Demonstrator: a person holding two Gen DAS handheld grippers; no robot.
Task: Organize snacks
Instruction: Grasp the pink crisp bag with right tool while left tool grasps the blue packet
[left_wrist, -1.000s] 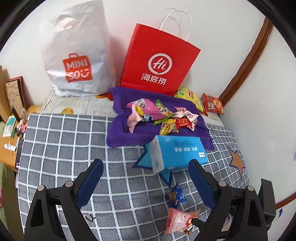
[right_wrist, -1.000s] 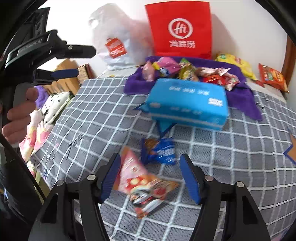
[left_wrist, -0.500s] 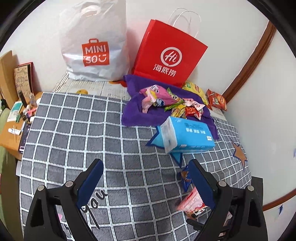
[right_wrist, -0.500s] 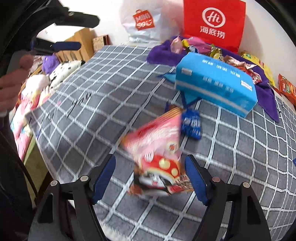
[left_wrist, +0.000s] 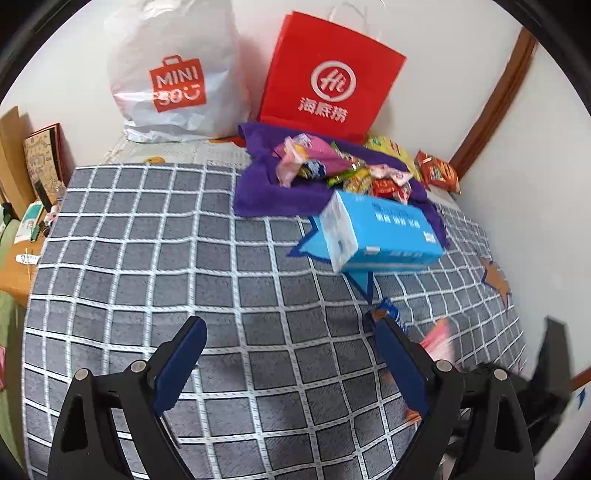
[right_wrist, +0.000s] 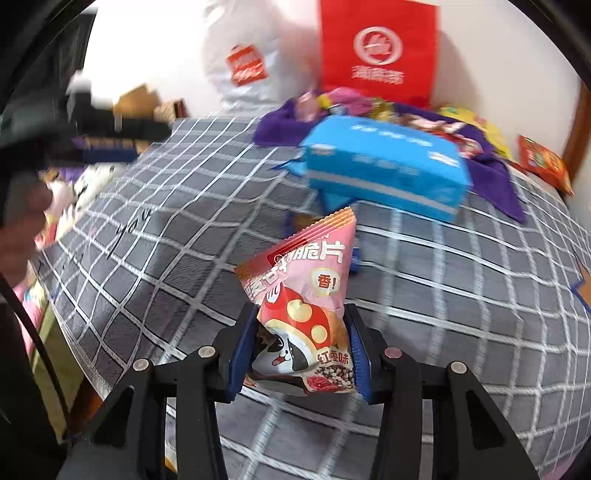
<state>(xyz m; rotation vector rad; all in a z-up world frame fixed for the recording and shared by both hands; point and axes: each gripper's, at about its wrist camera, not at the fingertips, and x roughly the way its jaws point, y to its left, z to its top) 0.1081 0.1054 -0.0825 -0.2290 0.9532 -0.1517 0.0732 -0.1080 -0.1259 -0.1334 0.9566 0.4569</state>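
Left view: the left tool (left_wrist: 288, 354) hung wide open and empty above the checked blanket (left_wrist: 147, 258); the snack pile (left_wrist: 343, 170) sat on the purple towel (left_wrist: 258, 192) behind the blue tissue pack (left_wrist: 384, 232). Right view: half a second earlier the pink snack packet (right_wrist: 306, 306) lay loose between spread fingers; now the right tool (right_wrist: 301, 332) was clamped on it, lifted clear; probably bound for the pile, one blue packet (left_wrist: 391, 314) left.
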